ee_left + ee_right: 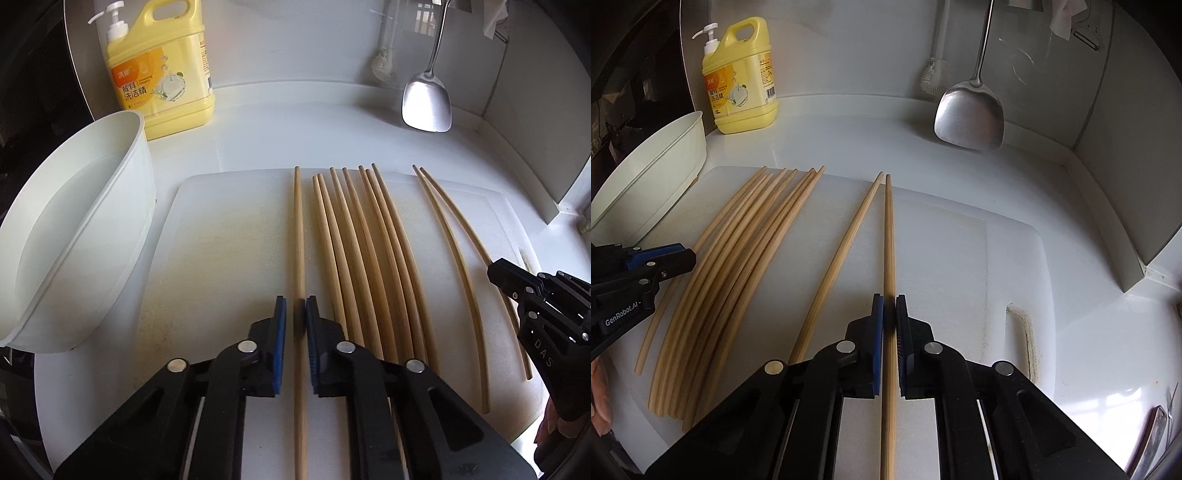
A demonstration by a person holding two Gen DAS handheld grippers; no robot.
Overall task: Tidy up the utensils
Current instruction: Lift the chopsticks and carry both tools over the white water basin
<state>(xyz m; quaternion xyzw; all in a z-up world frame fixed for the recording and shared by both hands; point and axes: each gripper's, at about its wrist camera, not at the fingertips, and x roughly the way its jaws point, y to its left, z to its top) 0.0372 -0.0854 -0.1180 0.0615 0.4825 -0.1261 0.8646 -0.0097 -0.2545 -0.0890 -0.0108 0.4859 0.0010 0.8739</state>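
I see a white counter (pixel 277 110) boxed in by pale walls, a white cutting board (pixel 229 240) lying on it. My left gripper (pixel 295 314) is clamped on the leftmost chopstick (pixel 298 229); my right gripper (pixel 889 314) is clamped on the rightmost chopstick (pixel 888 236). The main bundle of chopsticks (pixel 365 240) lies between them on the board. A white bowl (pixel 74 240) sits at nine o'clock, a yellow detergent bottle (pixel 162 70) at eleven, and a steel spatula (pixel 426 103) hangs at one.
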